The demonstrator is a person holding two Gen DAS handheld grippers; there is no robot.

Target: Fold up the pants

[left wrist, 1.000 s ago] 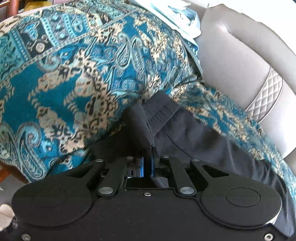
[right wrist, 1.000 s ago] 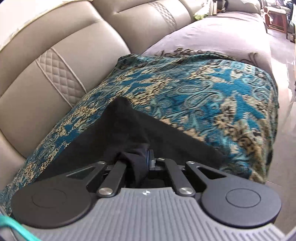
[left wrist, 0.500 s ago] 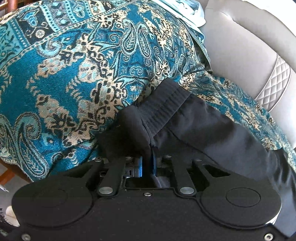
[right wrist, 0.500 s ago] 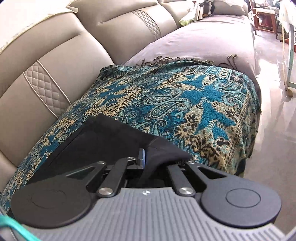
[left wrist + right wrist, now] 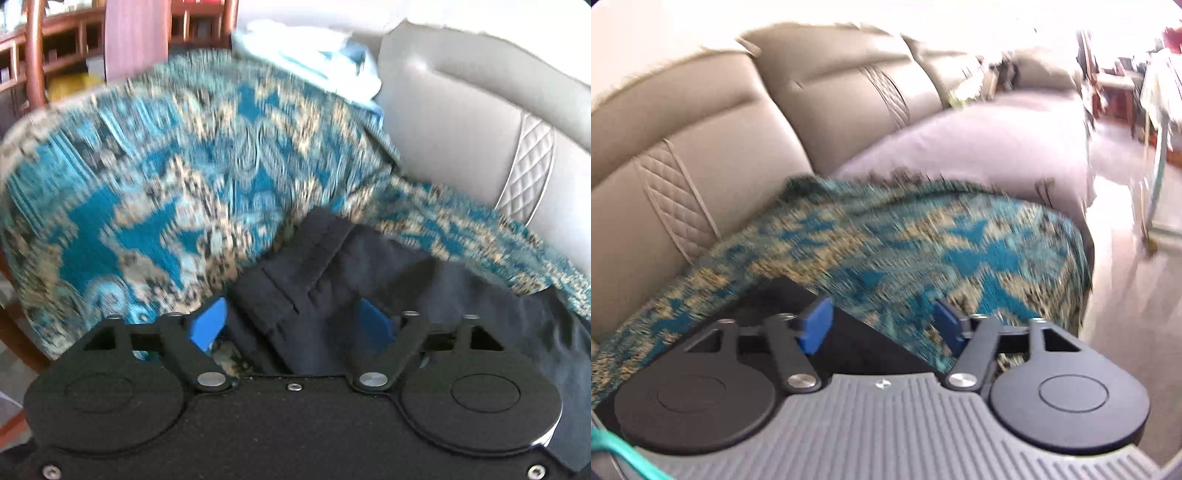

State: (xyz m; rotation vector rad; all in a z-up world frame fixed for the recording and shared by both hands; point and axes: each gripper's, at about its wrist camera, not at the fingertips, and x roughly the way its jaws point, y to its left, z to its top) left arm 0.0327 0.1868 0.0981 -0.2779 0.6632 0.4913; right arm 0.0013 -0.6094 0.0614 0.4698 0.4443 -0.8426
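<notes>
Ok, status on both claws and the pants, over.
Left claw opening, black fabric pants between its pads, unpinched. Right claw opening, over the pants' corner. Pants lie on the teal paisley throw. Nothing in the way.

a grey leather sofa (image 5: 713, 147) fills nine to twelve o'clock, a teal throw (image 5: 960, 251) over its seat. wooden shelves (image 5: 55, 48) at eleven o'clock; sunlit floor (image 5: 1123, 295) at three.
</notes>
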